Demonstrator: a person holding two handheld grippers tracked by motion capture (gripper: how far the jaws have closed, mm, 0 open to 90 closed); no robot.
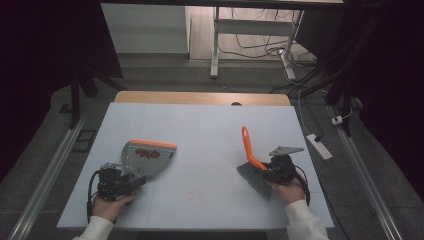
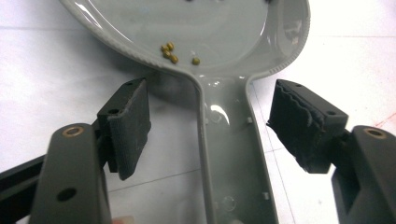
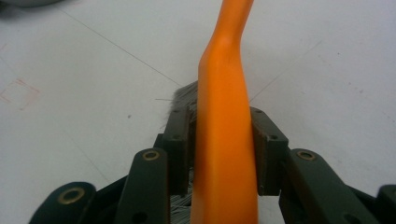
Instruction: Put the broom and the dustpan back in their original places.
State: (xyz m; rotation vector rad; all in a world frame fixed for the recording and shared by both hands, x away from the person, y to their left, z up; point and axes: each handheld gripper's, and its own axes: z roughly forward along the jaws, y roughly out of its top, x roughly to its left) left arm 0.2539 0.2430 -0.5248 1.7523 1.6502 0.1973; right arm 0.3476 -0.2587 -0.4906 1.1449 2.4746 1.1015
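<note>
A grey dustpan [image 1: 145,156] with an orange front lip lies on the white table [image 1: 200,125] at the left, with small reddish bits in its pan. In the left gripper view the dustpan's handle [image 2: 231,154] runs between the pads of my left gripper [image 2: 208,123], which is open and apart from it on both sides. Several small yellow-brown grains [image 2: 170,52] rest in the pan. At the right, my right gripper [image 1: 272,171] is shut on the orange handle [image 3: 224,116] of a hand brush [image 1: 254,170], whose grey bristles rest on the table.
A power strip [image 1: 319,146] lies on the floor to the right of the table. A white desk frame [image 1: 216,45] with cables stands beyond the table's far edge. A wooden strip [image 1: 200,98] runs along that far edge.
</note>
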